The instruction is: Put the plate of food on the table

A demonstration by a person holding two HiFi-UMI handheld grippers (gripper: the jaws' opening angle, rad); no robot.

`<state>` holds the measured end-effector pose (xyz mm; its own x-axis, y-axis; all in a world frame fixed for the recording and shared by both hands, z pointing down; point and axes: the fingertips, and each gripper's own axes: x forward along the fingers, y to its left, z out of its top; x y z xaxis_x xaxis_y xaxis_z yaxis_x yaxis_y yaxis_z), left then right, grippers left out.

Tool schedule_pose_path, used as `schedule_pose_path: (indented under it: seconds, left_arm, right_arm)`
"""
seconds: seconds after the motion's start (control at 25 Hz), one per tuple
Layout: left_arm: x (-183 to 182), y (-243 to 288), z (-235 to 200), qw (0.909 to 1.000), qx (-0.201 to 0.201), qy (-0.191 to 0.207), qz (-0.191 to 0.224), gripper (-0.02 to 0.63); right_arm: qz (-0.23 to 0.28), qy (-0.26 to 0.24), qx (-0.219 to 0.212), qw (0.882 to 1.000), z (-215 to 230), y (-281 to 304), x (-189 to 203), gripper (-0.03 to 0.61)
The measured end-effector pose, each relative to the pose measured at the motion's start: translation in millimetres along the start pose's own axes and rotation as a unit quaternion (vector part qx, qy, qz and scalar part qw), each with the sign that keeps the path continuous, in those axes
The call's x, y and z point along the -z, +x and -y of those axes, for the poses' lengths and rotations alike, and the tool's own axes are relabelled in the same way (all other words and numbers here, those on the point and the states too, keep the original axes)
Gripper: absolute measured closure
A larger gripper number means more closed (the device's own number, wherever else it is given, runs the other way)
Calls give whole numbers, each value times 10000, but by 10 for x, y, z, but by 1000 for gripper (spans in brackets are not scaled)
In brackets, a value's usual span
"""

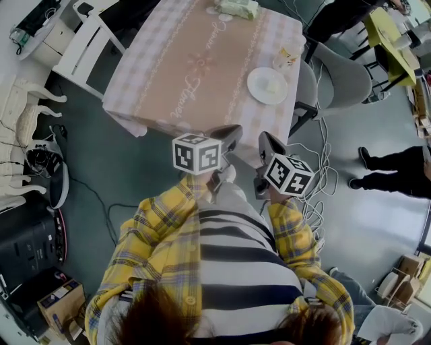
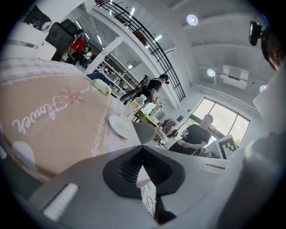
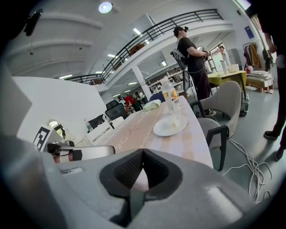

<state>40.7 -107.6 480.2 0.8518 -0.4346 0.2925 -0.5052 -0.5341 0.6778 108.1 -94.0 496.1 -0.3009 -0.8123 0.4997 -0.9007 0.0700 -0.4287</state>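
A white plate of pale food [image 1: 267, 85] rests on the pink-clothed table [image 1: 182, 74], near its right edge. The same plate [image 2: 121, 126] lies ahead in the left gripper view, and the right gripper view has the plate [image 3: 170, 125] ahead on the table [image 3: 134, 129] too. My left gripper [image 1: 231, 133] and right gripper [image 1: 267, 140] are held side by side close to my body, just short of the table's near edge. Both are shut and hold nothing. Their jaws meet tip to tip in each gripper view, left gripper [image 2: 142, 147] and right gripper [image 3: 143, 152].
A clear bottle [image 3: 168, 99] stands just beyond the plate, and a green bundle [image 1: 237, 8] lies at the table's far end. Grey chairs [image 1: 340, 74] stand to the table's right and a white chair [image 1: 84, 47] to its left. Cables [image 1: 316, 182] trail on the floor. People stand nearby.
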Motion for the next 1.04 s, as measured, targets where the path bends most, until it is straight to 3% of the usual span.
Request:
schedule_pose_path:
  seconds: [1.04]
  left_arm:
    - [434, -527, 408, 9987, 423, 251, -89, 617]
  right_arm:
    - [277, -133, 220, 9993, -431, -596, 460, 580]
